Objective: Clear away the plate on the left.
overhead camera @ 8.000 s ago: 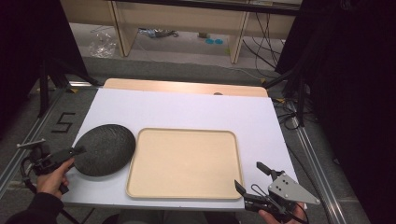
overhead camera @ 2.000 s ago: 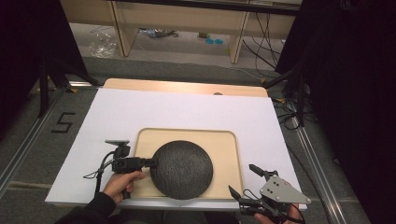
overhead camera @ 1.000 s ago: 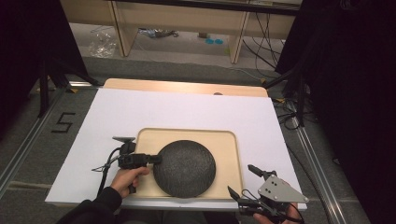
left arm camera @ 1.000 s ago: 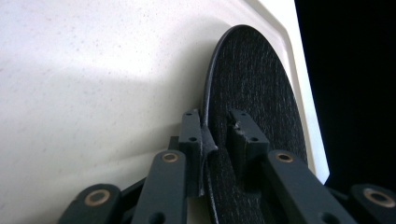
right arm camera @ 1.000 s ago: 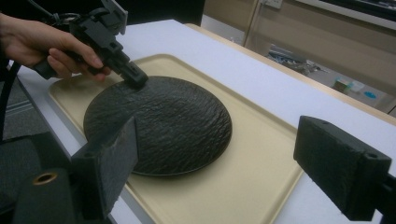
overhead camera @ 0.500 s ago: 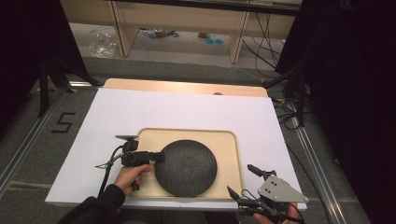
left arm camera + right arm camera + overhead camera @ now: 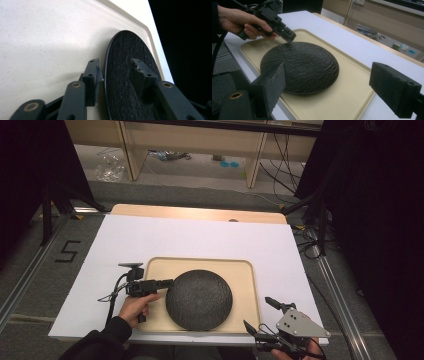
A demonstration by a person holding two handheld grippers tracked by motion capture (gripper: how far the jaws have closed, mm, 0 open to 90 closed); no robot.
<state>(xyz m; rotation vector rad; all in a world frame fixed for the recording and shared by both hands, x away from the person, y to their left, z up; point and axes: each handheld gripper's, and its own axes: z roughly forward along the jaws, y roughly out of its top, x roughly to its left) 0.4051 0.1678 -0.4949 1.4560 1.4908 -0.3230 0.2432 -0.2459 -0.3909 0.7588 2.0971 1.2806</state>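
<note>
A dark textured round plate lies flat on a beige tray, toward its front. My left gripper reaches in from the left at the plate's left rim. In the left gripper view its jaws straddle that rim with a gap on each side; they have just been opening and the pads no longer press. The right gripper view shows the plate with the left gripper at its far edge. My right gripper rests open at the table's front right, off the tray, with nothing between its pads.
The tray sits on a white sheet that covers the table, with a wooden strip along the far edge. Beyond are shelf legs and cables on the floor. A "5" mark lies on the floor at left.
The left gripper brought the plate from the left of the table onto the tray and lowered it flat. Its jaws have since spread off the rim. The right gripper stayed put.
</note>
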